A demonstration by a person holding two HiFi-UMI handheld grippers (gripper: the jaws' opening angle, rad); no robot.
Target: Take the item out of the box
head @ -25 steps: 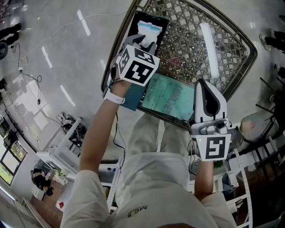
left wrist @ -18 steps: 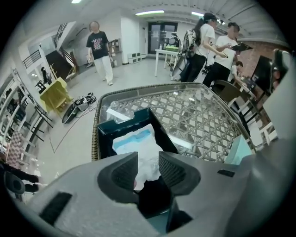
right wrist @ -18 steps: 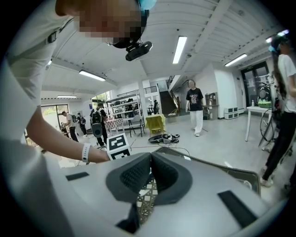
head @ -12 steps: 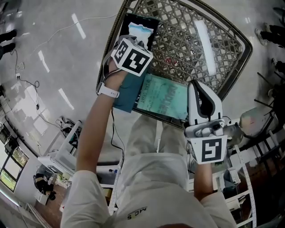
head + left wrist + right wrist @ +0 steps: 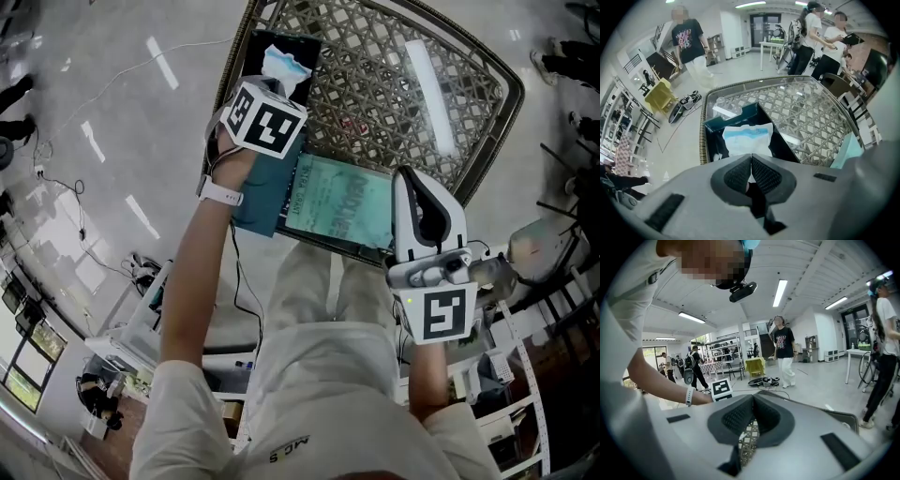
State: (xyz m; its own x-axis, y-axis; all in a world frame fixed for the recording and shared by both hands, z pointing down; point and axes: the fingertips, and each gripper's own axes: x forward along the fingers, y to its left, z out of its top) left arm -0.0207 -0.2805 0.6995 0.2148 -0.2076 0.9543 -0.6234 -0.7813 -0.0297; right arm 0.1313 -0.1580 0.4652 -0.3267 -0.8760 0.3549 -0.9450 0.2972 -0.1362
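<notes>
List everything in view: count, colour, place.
wicker-rimmed lattice table: one, brown, under everything
open cardboard box: one, dark teal, on the table's left edge
plastic packet: one, white and blue, inside the box
flat printed carton: one, mint green, on the table's near edge
plastic chair: one, yellow, on the floor beyond the table
bystanders: at least three, standing beyond the table
left hand-held gripper: one, white, shut on the packet's near edge
right hand-held gripper: one, white, shut, empty, over the table's near edge
</notes>
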